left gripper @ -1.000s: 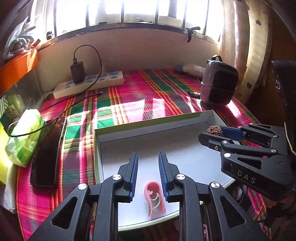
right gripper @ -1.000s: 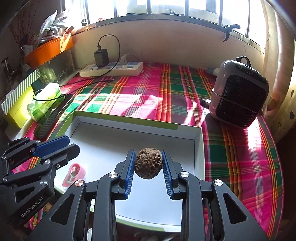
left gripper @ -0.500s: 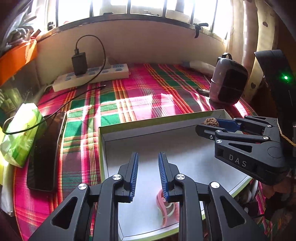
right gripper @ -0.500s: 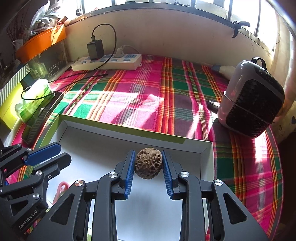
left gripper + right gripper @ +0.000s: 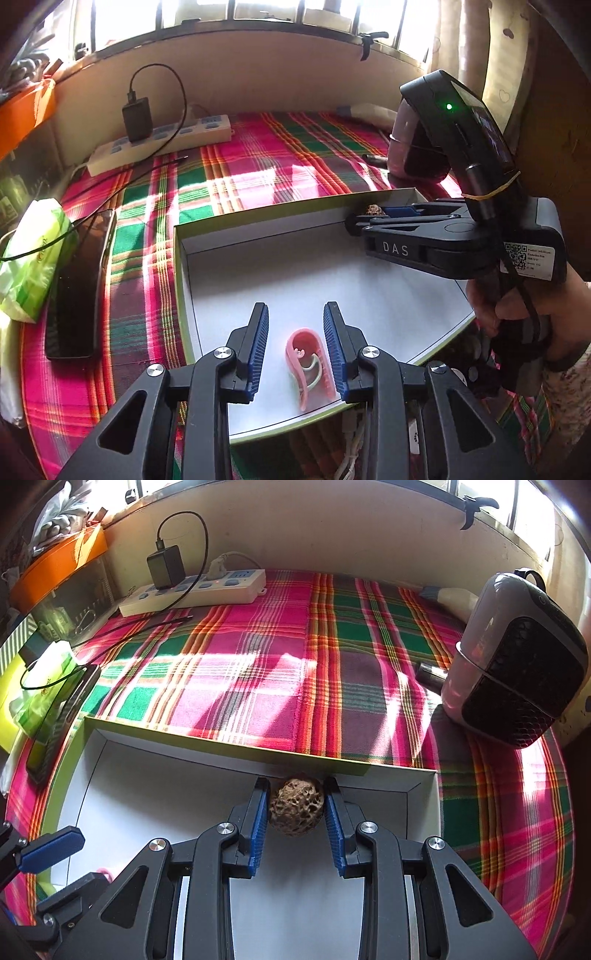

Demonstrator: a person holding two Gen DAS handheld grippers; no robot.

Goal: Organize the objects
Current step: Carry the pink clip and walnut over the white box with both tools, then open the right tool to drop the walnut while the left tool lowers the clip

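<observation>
We pinch the walnut (image 5: 296, 806) in our right gripper (image 5: 296, 805) at the far wall of the tray (image 5: 258, 280), while our left gripper (image 5: 296, 345) (jaws just spreading) straddles the pink clip (image 5: 308, 363) on the tray floor.

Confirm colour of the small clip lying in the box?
Pink plastic clip; clearest in the left wrist view.

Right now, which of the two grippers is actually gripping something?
The right gripper: its pads clamp the brown walnut over the white tray. The left gripper, jaws just opened, merely straddles the pink clip.
</observation>
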